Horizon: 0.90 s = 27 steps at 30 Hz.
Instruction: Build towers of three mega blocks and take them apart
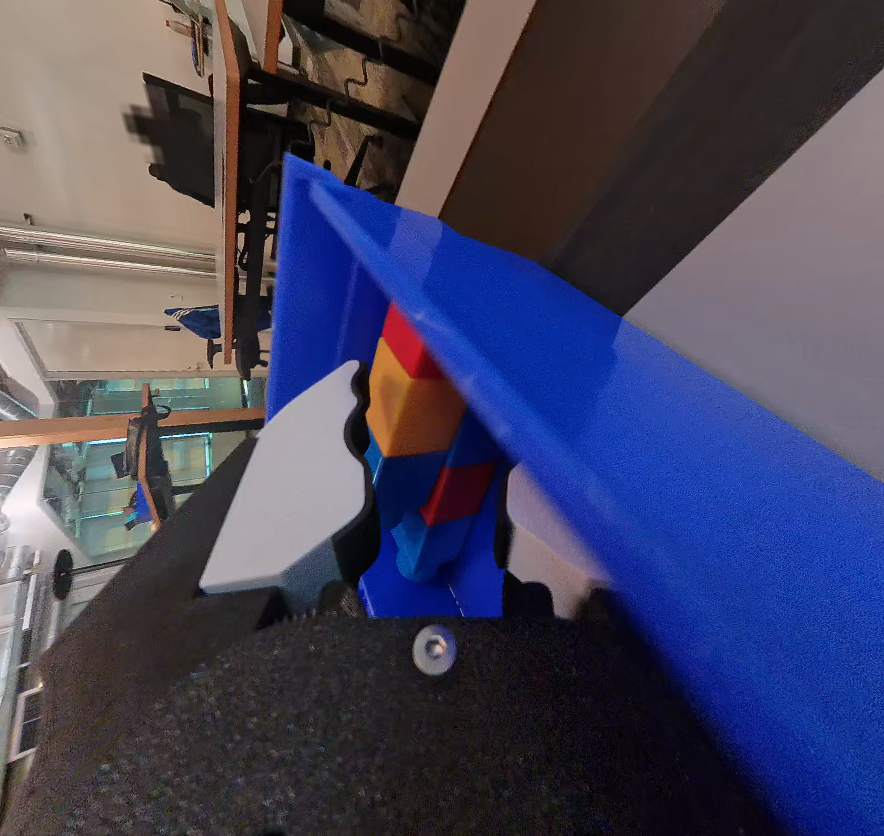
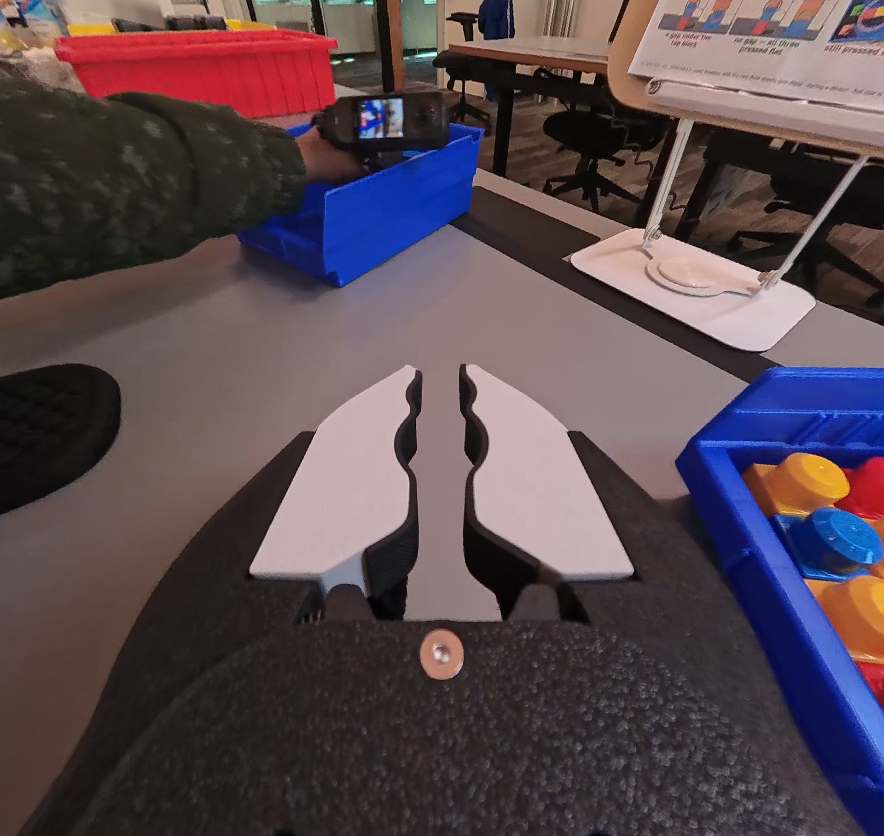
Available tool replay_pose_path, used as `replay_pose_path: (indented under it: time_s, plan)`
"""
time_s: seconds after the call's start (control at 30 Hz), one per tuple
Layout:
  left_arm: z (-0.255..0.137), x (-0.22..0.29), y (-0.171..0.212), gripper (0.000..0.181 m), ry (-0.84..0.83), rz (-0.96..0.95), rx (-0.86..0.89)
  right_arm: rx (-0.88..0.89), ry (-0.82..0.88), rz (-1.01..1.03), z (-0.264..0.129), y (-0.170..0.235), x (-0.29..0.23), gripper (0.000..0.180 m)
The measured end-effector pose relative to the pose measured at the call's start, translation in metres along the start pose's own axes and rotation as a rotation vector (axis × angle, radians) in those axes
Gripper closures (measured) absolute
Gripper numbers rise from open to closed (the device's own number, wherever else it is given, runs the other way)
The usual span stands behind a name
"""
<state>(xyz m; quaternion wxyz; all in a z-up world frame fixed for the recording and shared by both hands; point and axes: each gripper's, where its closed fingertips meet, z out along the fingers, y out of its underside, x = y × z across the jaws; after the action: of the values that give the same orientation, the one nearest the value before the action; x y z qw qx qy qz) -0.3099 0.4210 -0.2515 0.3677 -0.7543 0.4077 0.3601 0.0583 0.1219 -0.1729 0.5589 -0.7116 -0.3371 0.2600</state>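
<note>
sleeve (image 2: 119,181): dark green, speckled | near bin (image 2: 765,550): blue, holding orange, red and blue blocks (image 2: 823,516) | far bin (image 2: 397,210): blue | crate (image 2: 201,66): red | table (image 2: 287,334): grey | gripper fingers (image 2: 344,478): white, black pads

Printed instruction sheet (image 2: 770,23): headed and captioned text beside colour pictures of block towers, on a stand (image 2: 693,286) at the table's (image 2: 335,334) far right edge. Wording not transcribed. No other legible writing.

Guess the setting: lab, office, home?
Likely an office used as a data-collection lab: rows of desks with office chairs, a grey worktable holding blue parts bins, and an instruction sheet propped on a stand.
</note>
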Motion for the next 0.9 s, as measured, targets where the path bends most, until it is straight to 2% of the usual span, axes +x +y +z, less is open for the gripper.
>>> replay_pose_path:
  time_s: [0.13, 0.27, 0.37, 0.47, 0.53, 0.7, 0.77, 0.9]
  plan:
    - [0.013, -0.01, 0.002, 0.137, -0.059, -0.005, -0.026, -0.017, 0.003, -0.025, 0.003, 0.005, -0.001, 0.165]
    - [-0.004, -0.027, 0.003, 0.144, -0.131, -0.001, 0.021, -0.026, 0.005, -0.027, 0.004, 0.009, 0.0, 0.165]
    - [-0.039, -0.057, 0.003, 0.144, -0.193, -0.16, 0.12, -0.016, 0.01, -0.028, 0.002, 0.007, 0.0, 0.165]
    - [-0.101, -0.09, -0.011, 0.144, -0.166, -0.476, 0.346, 0.011, 0.009, -0.031, 0.001, 0.002, -0.004, 0.165]
    - [-0.156, -0.1, -0.031, 0.144, -0.035, -0.696, 0.573, 0.03, -0.009, -0.03, 0.002, -0.002, -0.011, 0.165]
    - [-0.309, -0.081, -0.083, 0.145, 0.553, -1.094, 1.147, 0.09, -0.13, 0.008, 0.009, -0.02, -0.046, 0.157]
    - [-0.357, -0.063, -0.093, 0.145, 0.787, -1.207, 1.305, 0.132, -0.204, 0.05, 0.011, -0.033, -0.065, 0.148]
    - [-0.42, -0.022, -0.102, 0.145, 1.142, -1.332, 1.473, 0.225, -0.341, 0.165, 0.009, -0.061, -0.097, 0.136]
